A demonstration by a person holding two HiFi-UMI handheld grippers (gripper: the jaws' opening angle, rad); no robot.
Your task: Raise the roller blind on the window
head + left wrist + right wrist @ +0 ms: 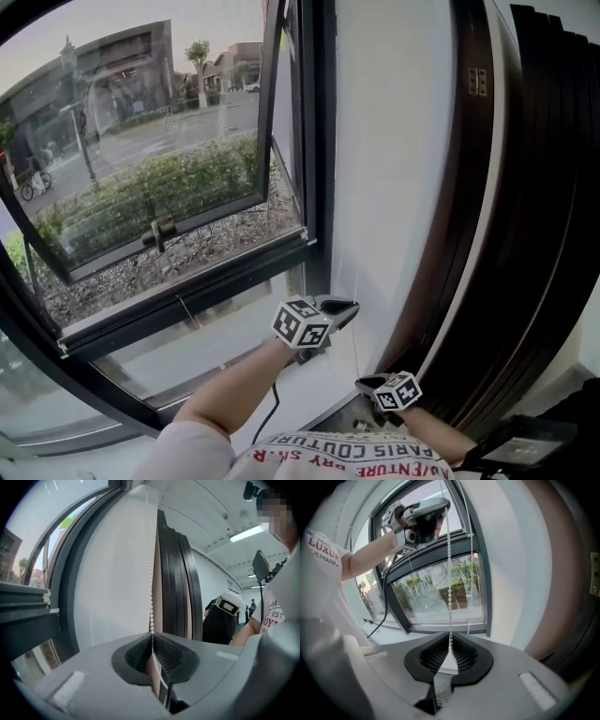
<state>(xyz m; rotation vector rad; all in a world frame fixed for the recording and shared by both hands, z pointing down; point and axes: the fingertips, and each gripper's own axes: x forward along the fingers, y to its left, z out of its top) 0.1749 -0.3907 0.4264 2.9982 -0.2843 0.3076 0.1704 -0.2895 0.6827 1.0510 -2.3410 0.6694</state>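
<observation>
- Looking down in the head view, we see the open window sash [141,150] at ten o'clock. It is tilted outward over a hedge [159,192] and a street [141,131].
- The dark window frame [314,141] runs from twelve o'clock down toward the centre.
- Our left gripper [349,307] sits near six o'clock, just right of that frame, with its marker cube [302,323] facing up. In the left gripper view its jaws are pressed together on the white bead chain [151,573]. The chain drops from twelve o'clock into the seam between the ribbed pads [138,653] and comes out below them.
- Our shirt [347,455] at six o'clock carries upside-down print reading "PARIS COUTUR". In the right gripper view, at ten o'clock, the sleeve shows "LUXUR" above "DEMARK". The rest of the print is cut off.
- Our right gripper [367,383] is lower, at five o'clock, near the sill [309,384]. In the right gripper view its jaws meet at the tips and pinch the chain at six o'clock. The strand runs up to the left gripper at eleven o'clock.
- The chain hangs in front of a white panel [384,141] at one o'clock. We cannot tell whether this is the roller blind's cloth or a wall.
- Dark curved slats [525,187] fill three o'clock.
</observation>
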